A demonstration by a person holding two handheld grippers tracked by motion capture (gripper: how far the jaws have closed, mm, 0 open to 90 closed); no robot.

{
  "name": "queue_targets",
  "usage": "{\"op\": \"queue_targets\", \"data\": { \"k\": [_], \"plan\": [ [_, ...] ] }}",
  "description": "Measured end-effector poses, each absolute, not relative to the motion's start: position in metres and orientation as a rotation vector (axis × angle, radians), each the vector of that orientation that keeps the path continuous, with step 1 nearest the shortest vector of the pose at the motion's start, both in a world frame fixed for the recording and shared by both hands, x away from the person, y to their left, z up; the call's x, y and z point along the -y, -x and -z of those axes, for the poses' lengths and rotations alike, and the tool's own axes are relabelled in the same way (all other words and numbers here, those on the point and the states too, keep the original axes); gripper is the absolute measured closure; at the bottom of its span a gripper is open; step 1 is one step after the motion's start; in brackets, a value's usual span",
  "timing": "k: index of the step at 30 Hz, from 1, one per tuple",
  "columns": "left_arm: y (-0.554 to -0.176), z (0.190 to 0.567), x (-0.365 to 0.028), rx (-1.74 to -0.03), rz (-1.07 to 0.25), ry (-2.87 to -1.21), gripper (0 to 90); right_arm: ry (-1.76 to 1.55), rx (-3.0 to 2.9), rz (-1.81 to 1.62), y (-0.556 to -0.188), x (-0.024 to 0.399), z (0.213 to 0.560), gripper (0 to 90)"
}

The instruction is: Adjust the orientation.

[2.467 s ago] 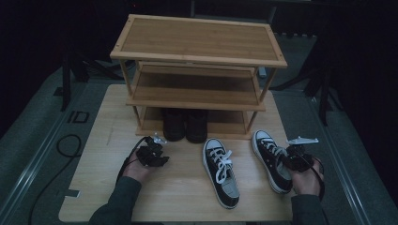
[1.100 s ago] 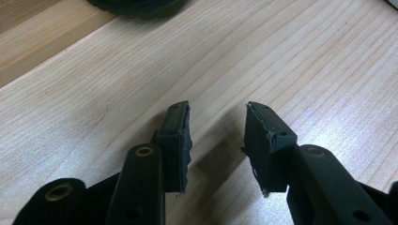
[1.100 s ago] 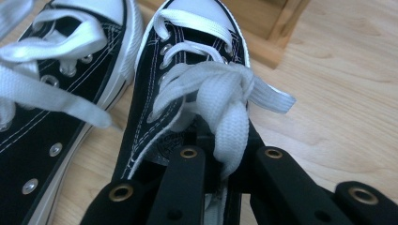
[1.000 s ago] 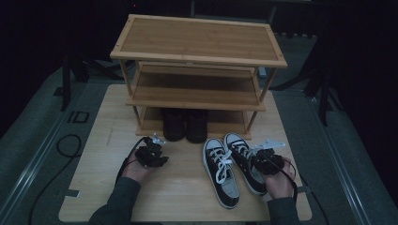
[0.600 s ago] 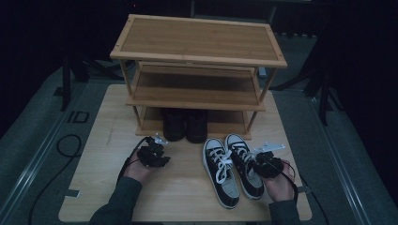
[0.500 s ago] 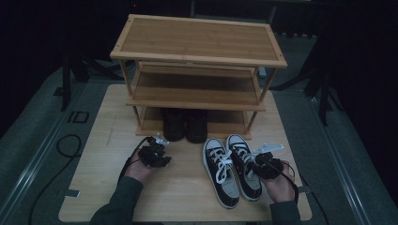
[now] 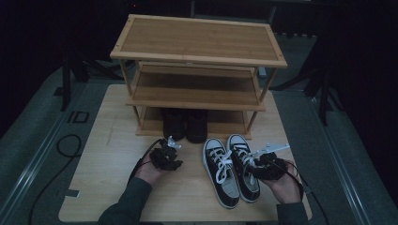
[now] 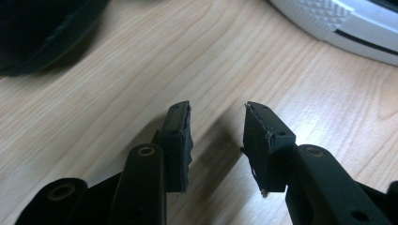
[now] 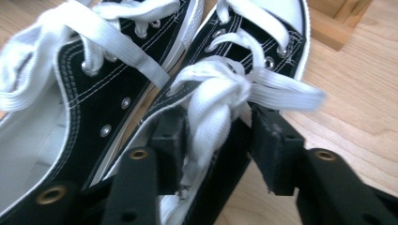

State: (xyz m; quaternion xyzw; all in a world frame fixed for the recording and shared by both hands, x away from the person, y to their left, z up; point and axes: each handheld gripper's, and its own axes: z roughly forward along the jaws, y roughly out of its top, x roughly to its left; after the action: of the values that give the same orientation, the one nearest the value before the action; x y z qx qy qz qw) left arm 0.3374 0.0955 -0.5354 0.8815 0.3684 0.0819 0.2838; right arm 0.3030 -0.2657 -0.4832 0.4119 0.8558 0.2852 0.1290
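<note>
Two black sneakers with white laces lie side by side on the wooden board, the left one and the right one. My right gripper is at the right sneaker's outer side. In the right gripper view, my right gripper has just been opening; that sneaker's side wall and a lace loop sit between the jaws, and the pads stand off them. The other sneaker lies beside it. My left gripper hovers left of the pair. The left gripper is open over bare wood with nothing between its jaws.
A three-tier bamboo shoe rack stands at the back of the wooden board. A pair of dark boots sits on its lowest shelf. In the left gripper view a white sneaker toe and a dark boot lie ahead.
The right hand has brought the right sneaker leftward, and it now rests beside its mate. The left gripper has drifted slightly right, toward the rack.
</note>
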Motion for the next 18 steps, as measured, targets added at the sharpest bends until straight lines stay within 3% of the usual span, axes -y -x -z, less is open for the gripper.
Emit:
{"op": "queue_targets", "data": {
  "k": [7, 13, 18],
  "plan": [
    [-0.334, 0.536, -0.083, -0.939, -0.216, -2.390, 68.9, -1.203, -2.438, -0.918, -0.297, 0.283, 0.463, 47.6],
    [-0.329, 0.537, -0.070, -0.868, -0.186, -2.411, 89.5, -1.263, -2.365, -0.887, -0.302, 0.296, 0.460, 46.1],
    [-0.321, 0.535, -0.053, -0.767, -0.177, -2.445, 90.0, -1.293, -2.354, -0.876, -0.304, 0.299, 0.467, 46.0]
  ]
}}
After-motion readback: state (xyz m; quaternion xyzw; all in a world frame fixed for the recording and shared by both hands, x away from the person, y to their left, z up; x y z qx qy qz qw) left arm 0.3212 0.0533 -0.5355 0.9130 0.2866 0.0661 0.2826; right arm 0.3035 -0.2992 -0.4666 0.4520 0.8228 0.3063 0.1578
